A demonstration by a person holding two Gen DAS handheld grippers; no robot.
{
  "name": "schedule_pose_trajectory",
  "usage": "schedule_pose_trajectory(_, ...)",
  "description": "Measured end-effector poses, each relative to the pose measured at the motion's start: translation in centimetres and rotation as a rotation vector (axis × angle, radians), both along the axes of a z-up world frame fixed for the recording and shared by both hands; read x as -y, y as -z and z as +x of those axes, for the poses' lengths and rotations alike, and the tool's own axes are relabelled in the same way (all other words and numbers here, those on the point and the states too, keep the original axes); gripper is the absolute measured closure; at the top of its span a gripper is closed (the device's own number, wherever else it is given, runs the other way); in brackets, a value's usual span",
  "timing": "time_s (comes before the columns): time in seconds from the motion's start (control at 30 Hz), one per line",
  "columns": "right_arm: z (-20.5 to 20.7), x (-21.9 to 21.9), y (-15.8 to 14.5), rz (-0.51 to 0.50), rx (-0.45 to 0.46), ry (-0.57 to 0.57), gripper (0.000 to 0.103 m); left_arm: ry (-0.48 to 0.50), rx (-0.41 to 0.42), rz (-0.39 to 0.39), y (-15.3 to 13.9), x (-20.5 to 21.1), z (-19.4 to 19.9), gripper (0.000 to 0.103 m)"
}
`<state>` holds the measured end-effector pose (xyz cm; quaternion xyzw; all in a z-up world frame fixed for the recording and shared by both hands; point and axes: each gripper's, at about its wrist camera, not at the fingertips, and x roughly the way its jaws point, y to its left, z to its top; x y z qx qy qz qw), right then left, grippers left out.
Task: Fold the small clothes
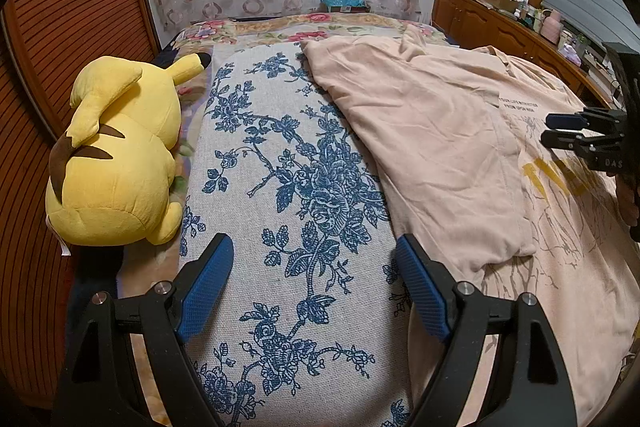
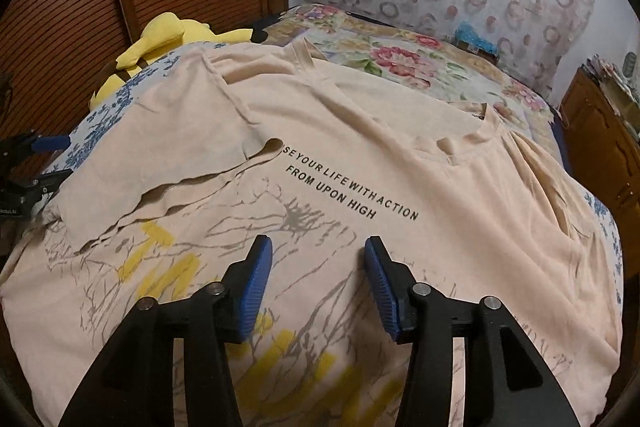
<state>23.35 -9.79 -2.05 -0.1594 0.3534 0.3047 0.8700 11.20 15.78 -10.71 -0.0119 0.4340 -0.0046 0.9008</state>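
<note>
Now peach printed t-shirt (image 2: 360, 155) flat on bed (image 2: 420, 67), left sleeve folded in; both claws, left (image 1: 314, 287) and right (image 2: 318, 283), open, empty.

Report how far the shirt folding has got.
Done: one side flap of the peach T-shirt is folded over the print. In hand: nothing; the right gripper and left gripper have open, empty jaws. Left: the other side and the lengthwise fold.

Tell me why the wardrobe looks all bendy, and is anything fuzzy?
Left wrist view: the fisheye lens curves the slatted wardrobe and darkens the corners; the yellow plush toy looks sharp. Right wrist view: same curving, soft even room light, and the T-shirt lettering is crisp while its yellow print nearest the lens blurs.
</note>
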Motion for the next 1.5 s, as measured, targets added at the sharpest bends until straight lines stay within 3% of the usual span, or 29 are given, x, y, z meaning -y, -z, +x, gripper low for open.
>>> schedule_pose_trajectory(0.17, -0.5, 0.6, 0.3, 0.005, 0.008, 0.029, 0.045, 0.000, 0.000, 0.000, 0.0, 0.0, 0.0, 0.019)
schedule_pose_trajectory(0.47, -2.7, 3.2, 0.6, 0.004, -0.009, 0.042, 0.044, -0.023, 0.007, 0.002, -0.2, -0.3, -0.3, 0.019)
schedule_pose_trajectory(0.7, -5.5, 10.1, -0.5, 0.054, 0.011, 0.089, 0.044, 0.003, 0.110, -0.036, -3.4, 2.1, -1.5, 0.019)
schedule_pose_trajectory(1.0, -7.0, 22.5, -0.5, 0.068, 0.033, 0.320, 0.044, 0.098, 0.197, -0.069, -6.2, 8.1, -2.1, 0.019)
schedule_pose_trajectory(1.2, -8.1, 27.5, 0.0, 0.084, 0.026, 0.408, 0.044, 0.145, 0.202, -0.108, -6.2, 11.3, -1.9, 0.019)
schedule_pose_trajectory(1.5, -7.2, 30.7, 0.9, 0.112, 0.001, 0.476, 0.044, 0.184, 0.167, -0.099, -5.2, 14.0, -1.6, 0.019)
